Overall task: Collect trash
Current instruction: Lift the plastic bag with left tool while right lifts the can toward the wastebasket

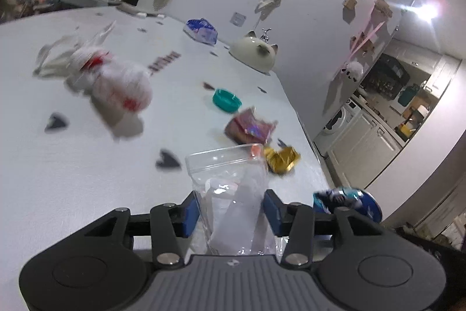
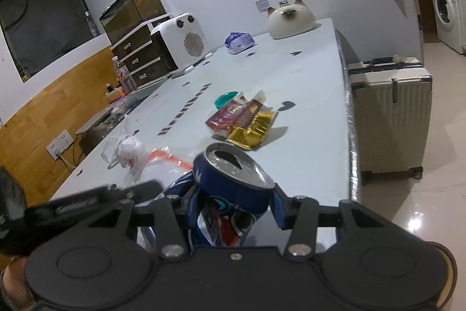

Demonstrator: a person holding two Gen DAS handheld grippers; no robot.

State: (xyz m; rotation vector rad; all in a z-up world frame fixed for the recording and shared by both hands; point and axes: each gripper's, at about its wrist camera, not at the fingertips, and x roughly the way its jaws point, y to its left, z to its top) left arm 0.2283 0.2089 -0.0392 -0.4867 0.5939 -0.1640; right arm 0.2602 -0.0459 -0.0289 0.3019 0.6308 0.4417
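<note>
My left gripper is shut on a clear plastic bag with an orange strip, which stands up between the blue pads. My right gripper is shut on a crushed blue drink can, its opened top facing up. The can also shows at the right of the left wrist view. On the white table lie a crumpled white plastic bag, a teal lid, a maroon wrapper and a gold wrapper. The right wrist view shows the same wrappers beyond the can.
At the back of the table stand a white heater, a blue bag and a cat-shaped ceramic. A pale suitcase stands on the floor beside the table's right edge. Drawers sit at the left.
</note>
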